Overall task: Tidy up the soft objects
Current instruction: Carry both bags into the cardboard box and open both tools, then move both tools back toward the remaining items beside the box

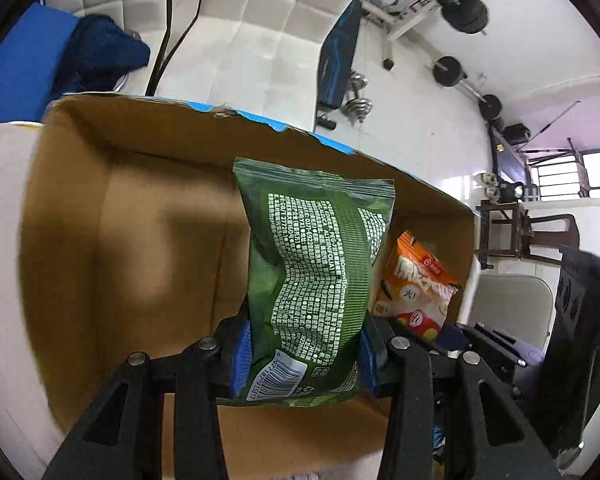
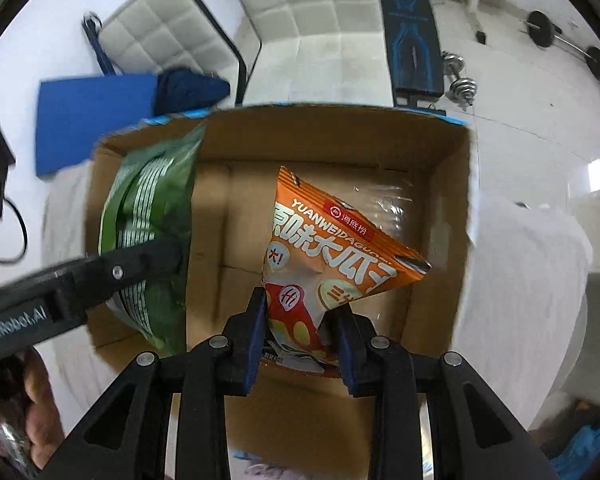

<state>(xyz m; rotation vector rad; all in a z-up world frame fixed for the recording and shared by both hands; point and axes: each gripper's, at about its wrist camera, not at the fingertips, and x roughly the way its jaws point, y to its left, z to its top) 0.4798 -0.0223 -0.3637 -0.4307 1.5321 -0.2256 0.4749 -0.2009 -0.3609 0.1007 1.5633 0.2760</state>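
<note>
Two grippers point steeply down over one open cardboard box (image 1: 76,240), each carrying a snack packet.

The left gripper (image 1: 304,354) has its blue pads (image 1: 242,356) pressed against the sides of a green packet (image 1: 314,276), near the packet's lower end by the barcode. The jaws stand partly apart, at the width of the packet. The packet hangs inside the box opening, printed back toward the camera, its sealed top edge close to the far wall.

The right gripper (image 2: 302,338) is clamped narrowly on the pinched lower corner of an orange packet (image 2: 328,252). The packet fans out above the pads and tilts toward the right wall of the box. In the right wrist view, the left gripper's black finger enters from the left edge, held by a hand (image 2: 28,412) at the lower left corner.

The two packets sit apart, green to the left and orange to the right, with bare cardboard floor between them. The box's left half is unoccupied. Its rim carries a torn blue-edged strip along the far side. The box rests on a white cloth surface (image 2: 516,280). Beyond the far rim lie a blue mat (image 2: 88,116) and a white quilted seat (image 2: 312,4).
</note>
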